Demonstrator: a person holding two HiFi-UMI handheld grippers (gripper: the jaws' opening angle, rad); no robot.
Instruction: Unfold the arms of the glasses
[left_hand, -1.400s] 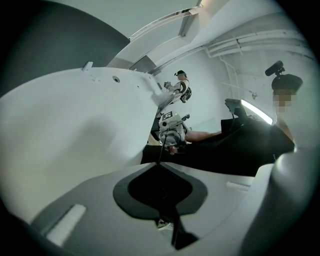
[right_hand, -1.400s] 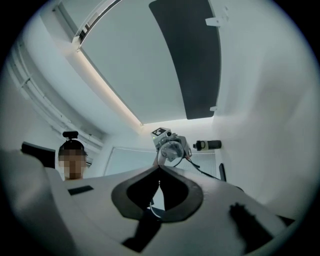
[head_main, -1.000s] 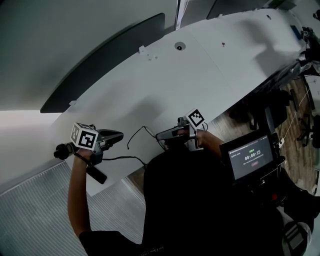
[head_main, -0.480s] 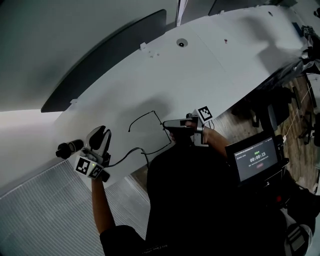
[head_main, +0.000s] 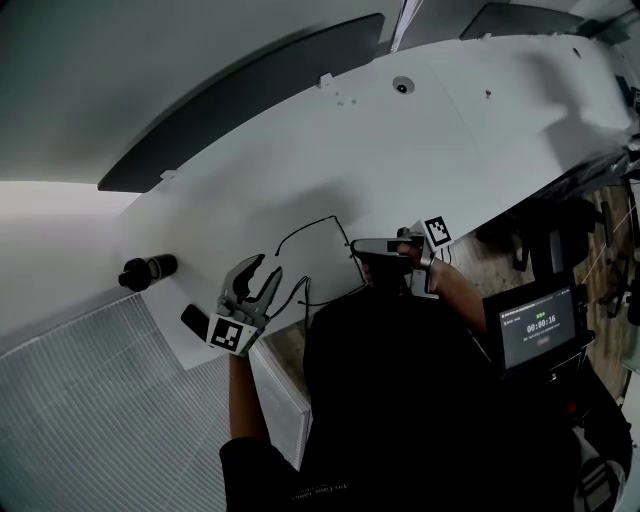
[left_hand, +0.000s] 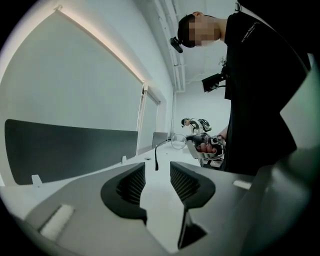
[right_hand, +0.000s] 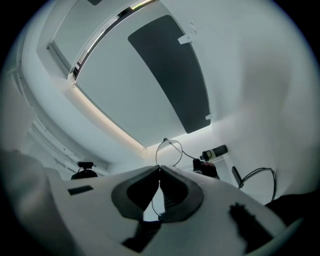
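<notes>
Where the white bench (head_main: 400, 150) reaches its left end, a black cylinder (head_main: 148, 271) lies on its side. A flat black bar (head_main: 194, 319) lies to its right, at the near edge. Just beside the bar hangs the left gripper (head_main: 262, 275), its marker cube toward the person and its jaws pointing away across the bench. Those jaws have just been opening and now stand released, with only bare bench top showing in the gap between them. To the right, the thin wire-frame glasses (right_hand: 169, 153) are held above the bench close to its near edge. In the head view two fine dark lines run leftward from the front, which look like the arms swung out. One arm's dark tip hangs ahead of the left gripper without touching it. The right gripper (head_main: 358, 246) points left, its jaws clenched on the glasses' rim, with a round clear lens just past their tips. Farther right, beside the person, a small screen (head_main: 540, 328) shows a timer.
</notes>
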